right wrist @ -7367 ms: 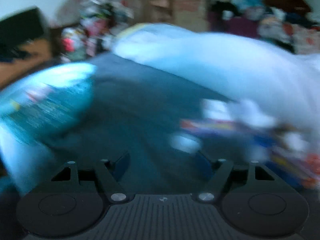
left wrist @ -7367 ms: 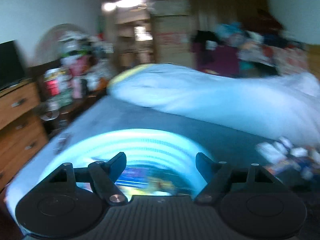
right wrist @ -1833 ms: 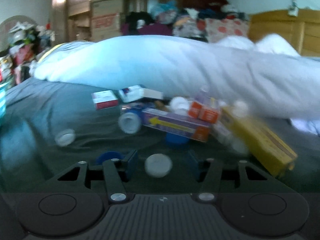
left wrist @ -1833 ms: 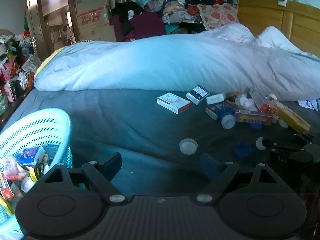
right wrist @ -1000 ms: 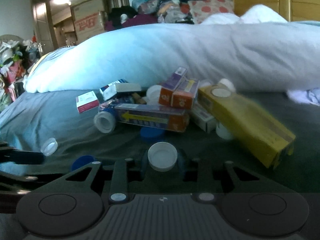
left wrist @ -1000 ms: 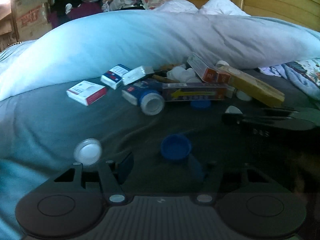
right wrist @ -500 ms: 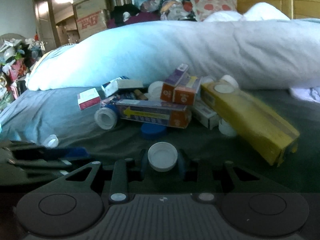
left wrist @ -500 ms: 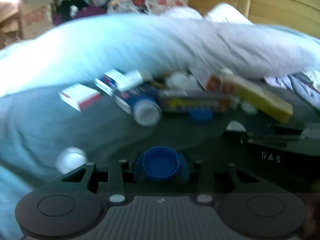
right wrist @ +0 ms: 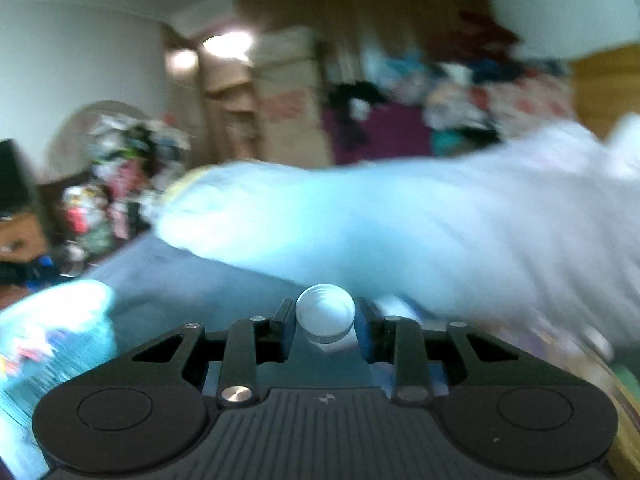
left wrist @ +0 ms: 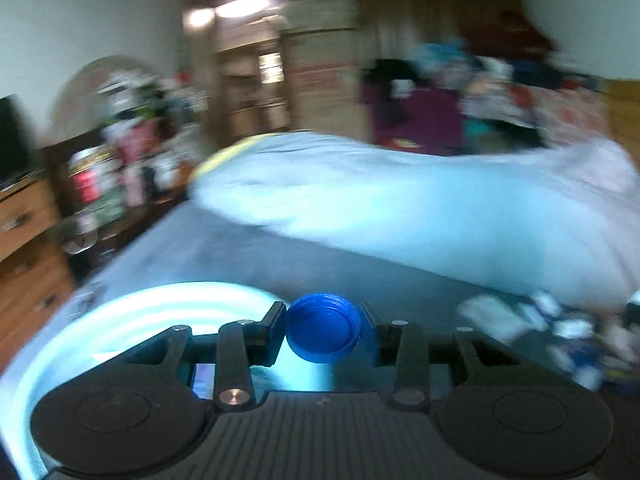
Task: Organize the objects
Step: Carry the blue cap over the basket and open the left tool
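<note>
At frame bottom: left gripper pinching a blue cap beside the turquoise basket; right gripper pinching a white cap. Neither dropped yet; blurred boxes remaining lower right.

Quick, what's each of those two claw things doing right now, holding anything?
Left gripper: closed on a blue bottle cap.
Right gripper: closed on a white bottle cap.
</note>
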A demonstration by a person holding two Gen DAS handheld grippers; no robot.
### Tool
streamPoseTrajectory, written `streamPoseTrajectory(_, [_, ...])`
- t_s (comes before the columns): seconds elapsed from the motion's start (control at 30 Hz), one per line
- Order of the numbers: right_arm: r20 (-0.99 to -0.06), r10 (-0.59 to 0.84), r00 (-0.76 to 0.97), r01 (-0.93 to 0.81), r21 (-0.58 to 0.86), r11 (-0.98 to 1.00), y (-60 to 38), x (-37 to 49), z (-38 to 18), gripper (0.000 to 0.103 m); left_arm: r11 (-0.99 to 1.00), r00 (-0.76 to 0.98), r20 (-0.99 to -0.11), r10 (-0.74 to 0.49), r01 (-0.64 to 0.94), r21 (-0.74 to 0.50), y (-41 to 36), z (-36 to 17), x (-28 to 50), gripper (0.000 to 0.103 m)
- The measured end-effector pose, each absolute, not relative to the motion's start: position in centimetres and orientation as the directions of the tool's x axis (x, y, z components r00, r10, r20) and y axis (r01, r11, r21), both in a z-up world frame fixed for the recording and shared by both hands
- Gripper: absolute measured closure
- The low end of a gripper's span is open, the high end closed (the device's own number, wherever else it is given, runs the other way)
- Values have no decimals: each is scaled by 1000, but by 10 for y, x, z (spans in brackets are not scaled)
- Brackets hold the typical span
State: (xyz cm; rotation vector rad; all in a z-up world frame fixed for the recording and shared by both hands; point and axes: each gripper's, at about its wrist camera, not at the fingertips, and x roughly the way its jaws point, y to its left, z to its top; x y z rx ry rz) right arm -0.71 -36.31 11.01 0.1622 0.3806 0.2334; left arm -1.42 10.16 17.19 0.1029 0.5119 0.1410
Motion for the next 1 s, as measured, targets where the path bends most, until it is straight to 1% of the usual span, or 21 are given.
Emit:
streamPoseTrajectory(0.1, [-316, 374, 872, -320, 212, 924, -313, 12, 145, 71, 966, 845, -470, 256, -215, 141, 148, 191, -11, 62])
streamPoseTrajectory(0.2, [-305, 479, 823, -434, 205, 877, -259, 27, 175, 71, 945, 821, -468, 327, -285, 161, 189, 206, -13, 62])
streamPoseTrajectory(0.27, [-317, 546, 775, -505, 209, 838, -220, 36, 191, 71, 933, 805, -472, 359, -319, 166, 216, 216, -17, 62])
streamPoseTrajectory(0.4, [-361, 628, 690, -597, 206, 775, -156, 46, 212, 71, 922, 774, -508, 379, -362, 138, 262, 224, -21, 62])
streamPoseTrajectory(0.5, [-400, 657, 639, -629, 220, 745, -118, 51, 216, 70, 922, 751, -553, 360, -376, 89, 293, 220, -24, 62])
streamPoseTrajectory(0.63, [-435, 677, 594, -653, 231, 721, -82, 49, 217, 70, 920, 733, -584, 350, -388, 64, 320, 209, -33, 62])
streamPoseTrajectory(0.8, [-464, 675, 573, -670, 209, 712, -51, 44, 212, 70, 915, 723, -592, 355, -399, 61, 329, 197, -36, 62])
streamPoseTrajectory(1.0, [-477, 671, 567, -672, 202, 712, -42, 44, 209, 70, 913, 720, -597, 355, -404, 55, 330, 189, -32, 62])
